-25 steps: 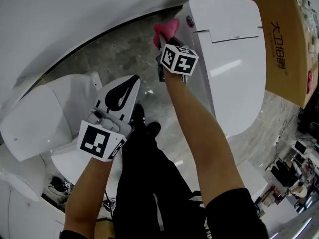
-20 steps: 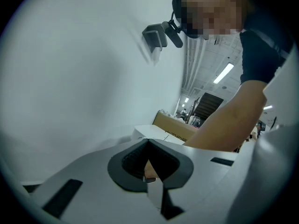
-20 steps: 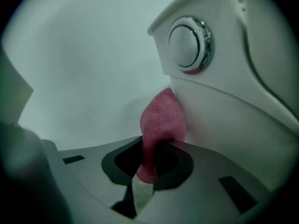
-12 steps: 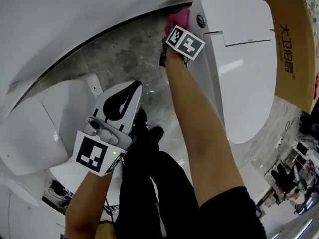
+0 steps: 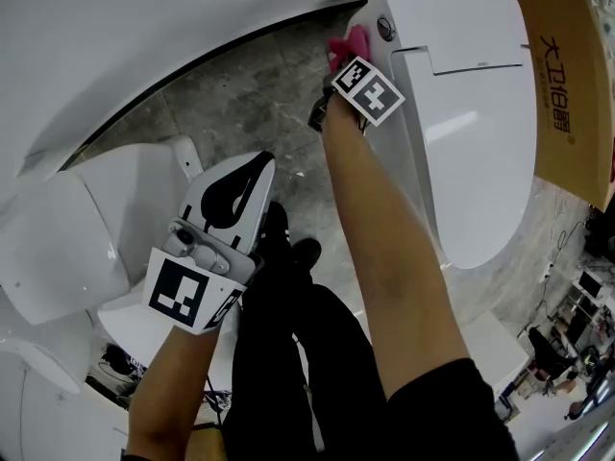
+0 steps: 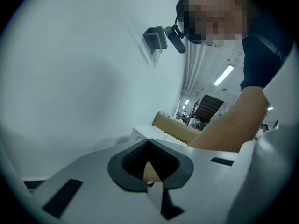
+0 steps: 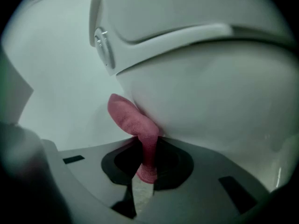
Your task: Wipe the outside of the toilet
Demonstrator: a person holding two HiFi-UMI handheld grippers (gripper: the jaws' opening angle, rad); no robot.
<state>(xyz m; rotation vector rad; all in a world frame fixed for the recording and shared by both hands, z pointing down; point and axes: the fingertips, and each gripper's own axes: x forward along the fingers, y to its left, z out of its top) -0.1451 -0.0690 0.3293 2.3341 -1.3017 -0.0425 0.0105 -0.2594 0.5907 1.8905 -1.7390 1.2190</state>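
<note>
The white toilet [image 5: 461,113] stands at the upper right of the head view with its lid down. A pink cloth [image 5: 348,46] is pressed against its left side, just below a round knob [image 5: 385,29]. My right gripper [image 5: 338,65] is shut on that cloth. In the right gripper view the cloth [image 7: 133,120] rises from between the jaws of the right gripper [image 7: 145,164] and bunches against the toilet's bowl wall [image 7: 210,92]. My left gripper [image 5: 257,163] hangs lower left over the floor, away from the toilet. In its own view the left gripper [image 6: 148,143] is shut on nothing.
A second white toilet [image 5: 67,248] stands at the left. A cardboard box [image 5: 577,75] sits beyond the toilet at the right. Grey stone floor [image 5: 240,94] lies between the two toilets, with a white wall behind. The person's black-clad legs [image 5: 288,353] fill the lower middle.
My right gripper has slid the pink cloth a little along the toilet's side toward its rear. The left gripper has hardly moved.
</note>
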